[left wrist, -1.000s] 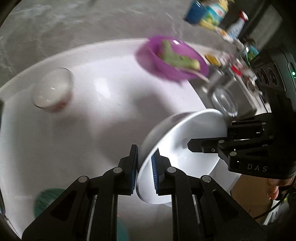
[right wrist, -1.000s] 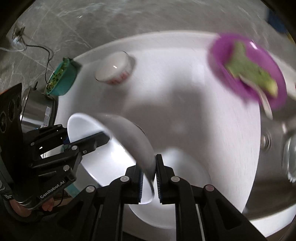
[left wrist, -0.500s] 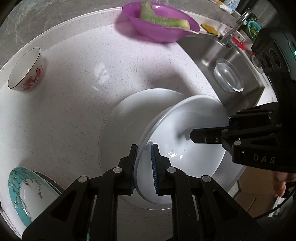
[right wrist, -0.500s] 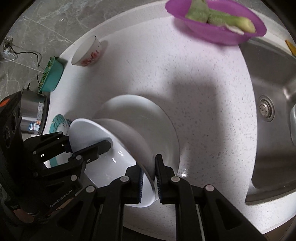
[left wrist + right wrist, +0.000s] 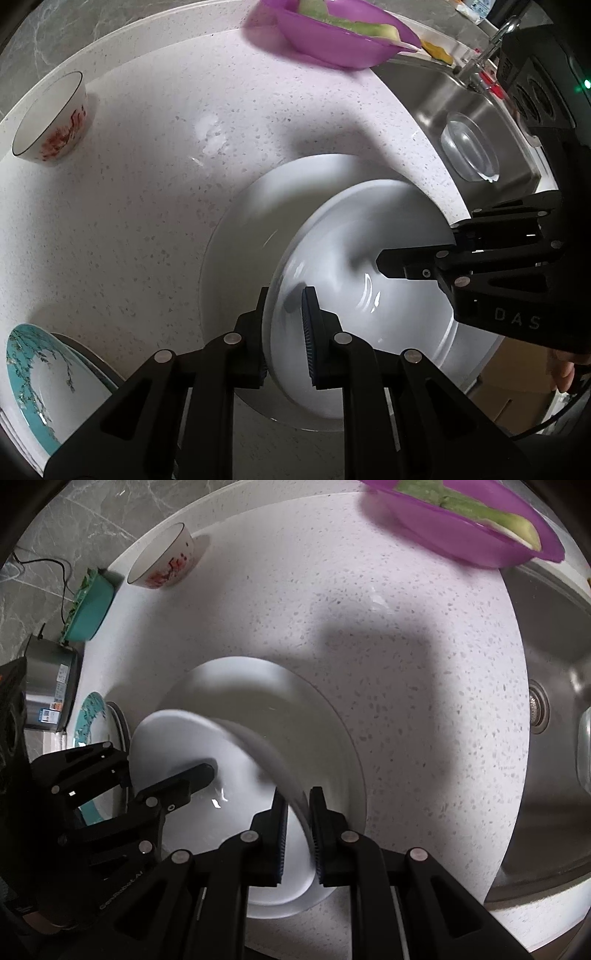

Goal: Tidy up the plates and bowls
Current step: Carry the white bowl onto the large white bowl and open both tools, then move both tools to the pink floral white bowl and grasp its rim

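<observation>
White glazed deep bowl (image 5: 369,295): held by its rim on two opposite sides, tilted, directly over a wide white flat plate (image 5: 243,229) that lies on the white speckled bench (image 5: 147,184). Whether its base touches the plate cannot be told from either view.

Left gripper (image 5: 284,314): fingers clamped on the near rim of the bowl, one inside, one outside. Right gripper (image 5: 297,808): fingers likewise clamped across the opposite rim.

Status, as a judgement: stacking of the bowl on the plate is in its final stage; set-down and release are not yet done.

Outstanding items observed:
- small white bowl with a red flower pattern (image 5: 162,561), standing alone at the far edge of the bench, well apart from the stack;
- teal-rimmed plate with a branch pattern (image 5: 33,376), at the near left edge of the bench, resting on something dark beneath it that cannot be identified;
- clear glass dish (image 5: 469,151) lying in the steel sink (image 5: 554,664).

A purple plastic bowl holding green vegetable pieces (image 5: 461,520) sits beside the sink; being in use, it probably falls outside the sorting.

Assessment: task judged to be in an early-to-middle stage, with one stack forming and at least three pieces ungrouped.
</observation>
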{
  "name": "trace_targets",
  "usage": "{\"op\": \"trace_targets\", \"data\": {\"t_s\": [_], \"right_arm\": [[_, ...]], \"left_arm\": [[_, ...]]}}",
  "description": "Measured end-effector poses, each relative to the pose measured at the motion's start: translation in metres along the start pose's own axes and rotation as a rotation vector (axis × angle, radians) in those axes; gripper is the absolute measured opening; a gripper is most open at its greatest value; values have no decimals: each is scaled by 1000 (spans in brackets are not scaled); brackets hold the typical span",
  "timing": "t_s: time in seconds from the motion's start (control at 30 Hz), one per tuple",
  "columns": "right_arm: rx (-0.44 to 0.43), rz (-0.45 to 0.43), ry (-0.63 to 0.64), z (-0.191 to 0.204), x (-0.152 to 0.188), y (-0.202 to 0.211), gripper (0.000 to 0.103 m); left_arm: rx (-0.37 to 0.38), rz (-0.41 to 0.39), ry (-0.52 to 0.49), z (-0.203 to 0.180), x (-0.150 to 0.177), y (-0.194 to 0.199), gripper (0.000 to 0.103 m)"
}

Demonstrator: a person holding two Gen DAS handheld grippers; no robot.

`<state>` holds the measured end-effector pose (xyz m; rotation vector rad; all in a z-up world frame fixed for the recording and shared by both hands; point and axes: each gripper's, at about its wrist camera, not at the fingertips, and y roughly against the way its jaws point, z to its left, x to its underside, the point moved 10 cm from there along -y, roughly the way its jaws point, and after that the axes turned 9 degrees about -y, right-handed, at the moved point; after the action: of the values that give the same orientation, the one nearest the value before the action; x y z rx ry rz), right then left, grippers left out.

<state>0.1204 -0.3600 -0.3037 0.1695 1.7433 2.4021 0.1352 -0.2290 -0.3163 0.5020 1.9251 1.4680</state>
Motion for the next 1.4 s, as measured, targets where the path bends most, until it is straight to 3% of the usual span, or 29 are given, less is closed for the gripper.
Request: {"op": "trace_targets", "data": {"t_s": [0.27,0.33,0.43,0.5,0.6,0.73,0.83,0.97,1.07,1.2,1.3,1.4], "right_arm": [[18,0,10,2,-2,-6,14],[27,-5,13,3,-3,-7,13],[45,-13,15,3,-3,-7,14],[60,-20,21,3,-3,-6,18],[50,-39,25,8,-5,-1,25],[48,-91,26,10,-7,20,48],[16,-144,17,13,-10,45,58],[-156,-243,-11,26,-30,90,79],[-296,-300,-29,43,-56,116,79],[-395,-314,-12,76,-102,128,79],[-452,-283,-44,105,-141,113,79],[-510,-227,-68,140,-178,89,79]], "left_arm": [[25,-15,5,2,-4,-4,28],[47,-34,-2,-1,-6,1,36],[70,-54,-31,-9,-9,6,60],[73,-68,-48,-12,-12,10,71],[83,-81,-39,-10,-14,19,71],[90,-124,-25,-4,-17,43,71],[121,-178,-6,4,-21,71,73],[208,-276,81,55,-31,113,83],[177,-313,194,134,-36,131,88],[141,-386,334,242,-52,152,88],[142,-395,375,290,-68,146,88],[152,-337,383,321,-84,118,88]]}}
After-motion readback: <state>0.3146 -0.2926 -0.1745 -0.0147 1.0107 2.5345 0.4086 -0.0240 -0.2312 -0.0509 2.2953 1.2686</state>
